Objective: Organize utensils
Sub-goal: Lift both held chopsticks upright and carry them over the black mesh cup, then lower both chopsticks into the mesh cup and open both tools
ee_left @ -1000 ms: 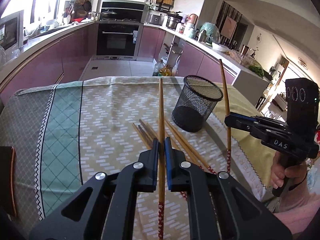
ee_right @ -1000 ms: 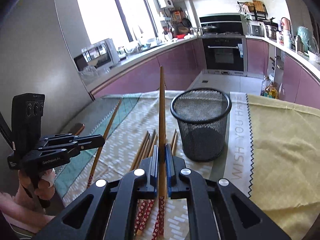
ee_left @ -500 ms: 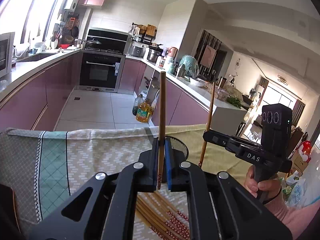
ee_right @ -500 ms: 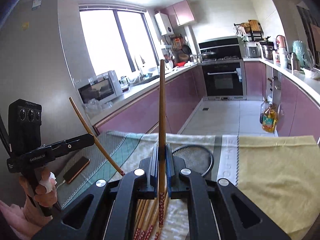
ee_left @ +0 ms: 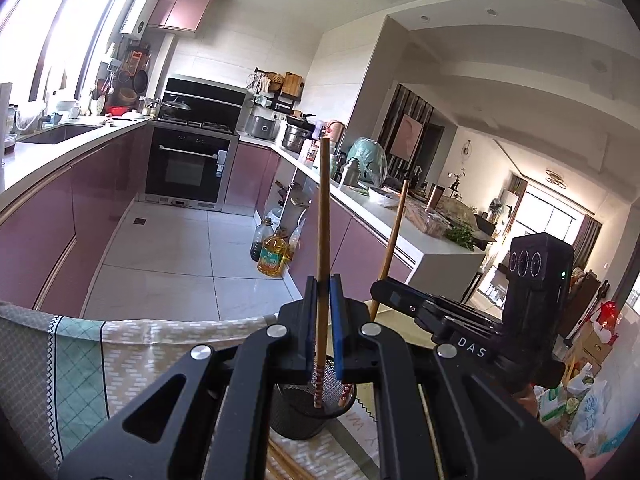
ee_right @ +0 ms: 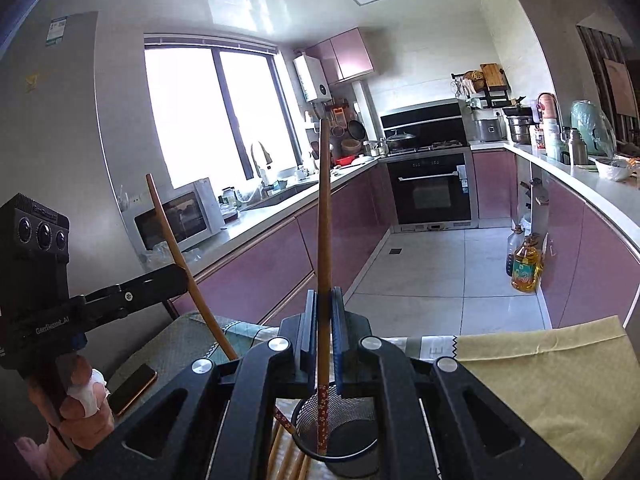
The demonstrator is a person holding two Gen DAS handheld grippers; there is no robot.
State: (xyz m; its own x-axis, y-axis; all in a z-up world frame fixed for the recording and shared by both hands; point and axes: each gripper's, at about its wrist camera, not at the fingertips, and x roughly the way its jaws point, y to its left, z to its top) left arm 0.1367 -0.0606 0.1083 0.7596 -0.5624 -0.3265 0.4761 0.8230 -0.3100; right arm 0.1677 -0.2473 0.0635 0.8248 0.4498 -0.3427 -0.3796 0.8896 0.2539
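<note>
Both chopsticks lifted over the holder [ee_right: 336,432], tongs clamped tight.

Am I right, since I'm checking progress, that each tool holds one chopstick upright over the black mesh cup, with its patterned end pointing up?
Not quite. The left tool and right tool each hold a chopstick upright over the black mesh cup, but the patterned ends point down, at the cup's mouth. Both wrist views show this.
</note>
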